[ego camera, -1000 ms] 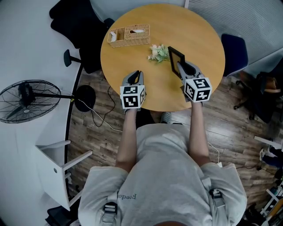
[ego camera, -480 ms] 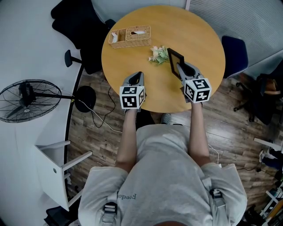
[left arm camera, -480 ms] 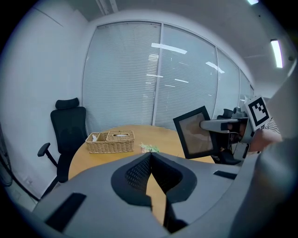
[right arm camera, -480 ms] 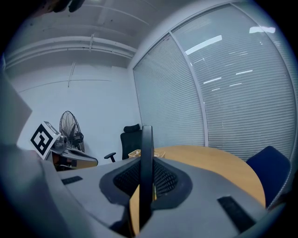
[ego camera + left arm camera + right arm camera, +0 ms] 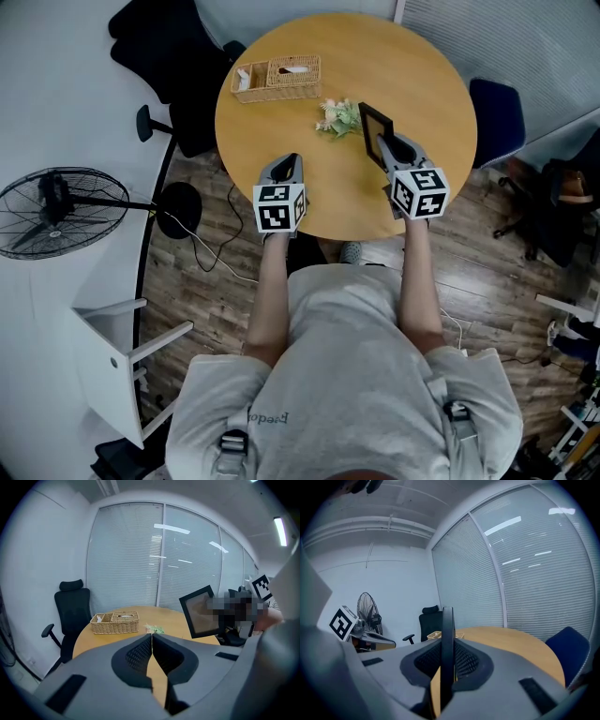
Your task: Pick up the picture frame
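Observation:
The picture frame (image 5: 374,128), black-rimmed with a dark pane, stands upright over the right half of the round wooden table (image 5: 422,66). My right gripper (image 5: 382,142) is shut on its near edge. In the right gripper view the frame (image 5: 447,634) shows edge-on, pinched between the mesh pads. The left gripper view shows the frame's (image 5: 201,612) face to the right; I cannot tell whether its lower edge touches the table. My left gripper (image 5: 292,162) hovers near the table's front left, shut (image 5: 151,637) with nothing between its jaws.
A wicker basket (image 5: 277,77) with tissues sits at the table's back left. A small green sprig (image 5: 337,116) lies just left of the frame. A black office chair (image 5: 71,611) stands beyond the table, a blue chair (image 5: 497,112) at its right, and a floor fan (image 5: 56,211) at the left.
The left gripper's jaws have closed on nothing. The right gripper and the frame stay where they were.

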Demonstrator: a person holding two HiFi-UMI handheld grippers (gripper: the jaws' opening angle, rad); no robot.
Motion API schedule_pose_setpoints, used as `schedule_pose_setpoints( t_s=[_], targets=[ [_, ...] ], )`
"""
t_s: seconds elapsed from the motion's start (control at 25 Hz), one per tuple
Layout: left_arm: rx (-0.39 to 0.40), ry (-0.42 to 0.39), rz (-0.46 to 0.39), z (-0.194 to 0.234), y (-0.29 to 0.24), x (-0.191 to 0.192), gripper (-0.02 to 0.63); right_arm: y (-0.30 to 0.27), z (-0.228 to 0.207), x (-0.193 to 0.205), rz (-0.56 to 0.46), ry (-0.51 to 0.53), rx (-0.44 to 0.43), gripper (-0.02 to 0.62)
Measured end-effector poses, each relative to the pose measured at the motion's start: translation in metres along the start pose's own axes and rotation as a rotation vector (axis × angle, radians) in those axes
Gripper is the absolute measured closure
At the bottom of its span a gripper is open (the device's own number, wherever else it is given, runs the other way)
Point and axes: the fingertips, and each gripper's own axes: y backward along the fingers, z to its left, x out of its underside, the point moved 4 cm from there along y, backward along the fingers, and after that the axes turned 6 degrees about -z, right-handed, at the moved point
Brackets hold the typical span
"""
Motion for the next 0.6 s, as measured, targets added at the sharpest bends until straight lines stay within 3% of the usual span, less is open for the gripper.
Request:
schedule_pose_setpoints(
  t_s=[0.6],
  targets=[
    [-0.015, 0.032, 0.017, 0.01, 0.006, 0.013, 0.578, -0.005, 0.005, 0.002, 0.018, 0.015, 0.003, 0.532]
  ],
)
